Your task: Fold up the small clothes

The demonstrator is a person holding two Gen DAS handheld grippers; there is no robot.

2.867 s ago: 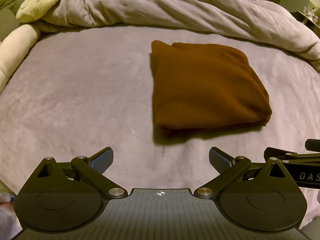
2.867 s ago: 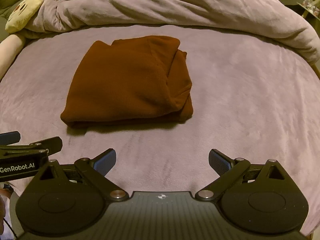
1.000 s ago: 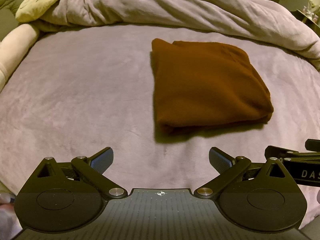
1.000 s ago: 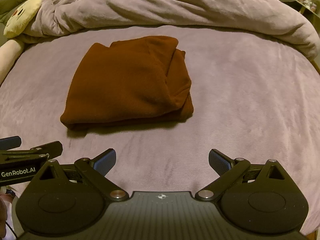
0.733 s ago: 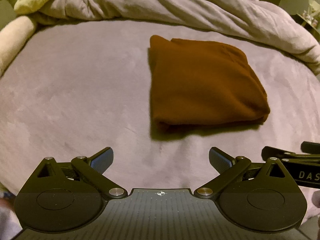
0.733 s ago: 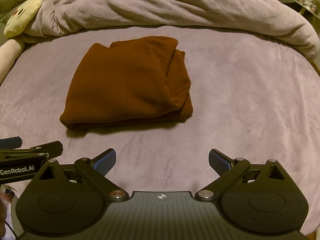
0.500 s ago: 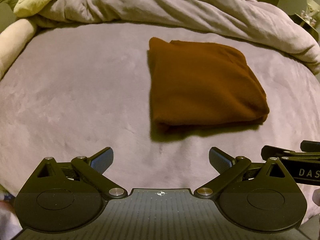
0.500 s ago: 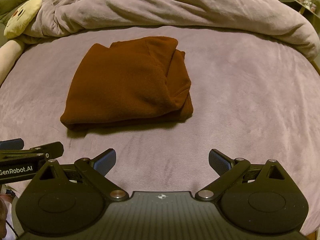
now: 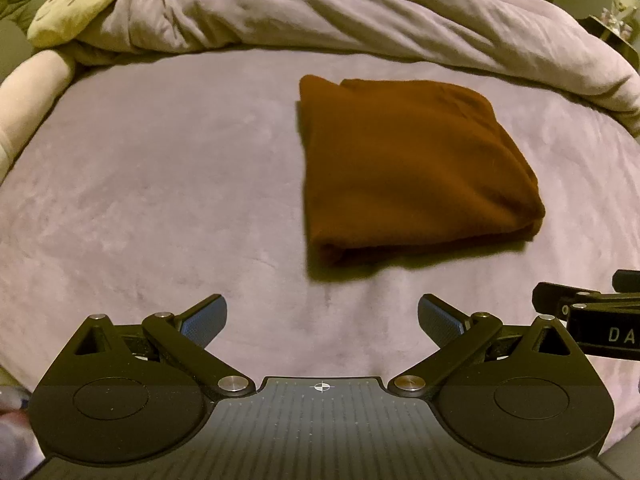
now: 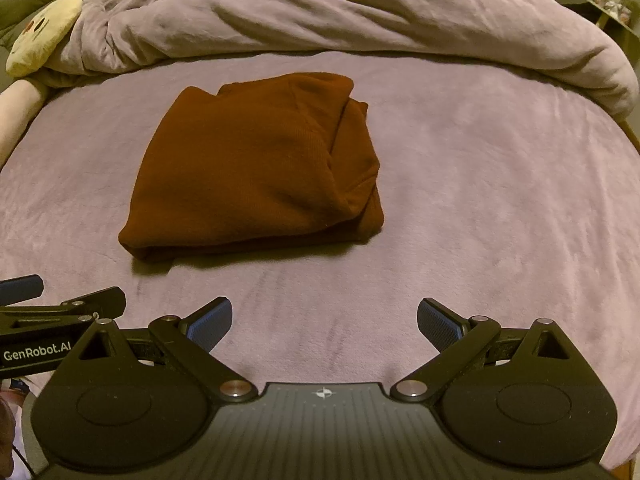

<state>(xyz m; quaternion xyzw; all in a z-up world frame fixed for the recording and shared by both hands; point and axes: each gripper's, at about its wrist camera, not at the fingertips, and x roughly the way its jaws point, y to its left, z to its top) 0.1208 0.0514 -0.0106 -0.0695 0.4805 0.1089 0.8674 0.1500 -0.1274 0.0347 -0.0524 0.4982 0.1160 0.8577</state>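
On purple bedsheet (image 9: 160, 184), folded brown garment (image 9: 408, 168), loose right-edge folds in right view only, both claws (image 9: 322, 318) (image 10: 324, 320) apart.

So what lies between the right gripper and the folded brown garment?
Only bare purple bedsheet: the right wrist view shows nothing between the open right gripper and the brown garment.

Mauve plush bedspread (image 9: 160, 184), rumpled duvet (image 9: 340, 12) behind, cream face pillow (image 9: 76, 4) far left, dim warm light

Both wrist views low, near, facing forward over bed (image 9: 160, 200); share folded garment (image 10: 256, 172), duvet (image 9: 360, 12).
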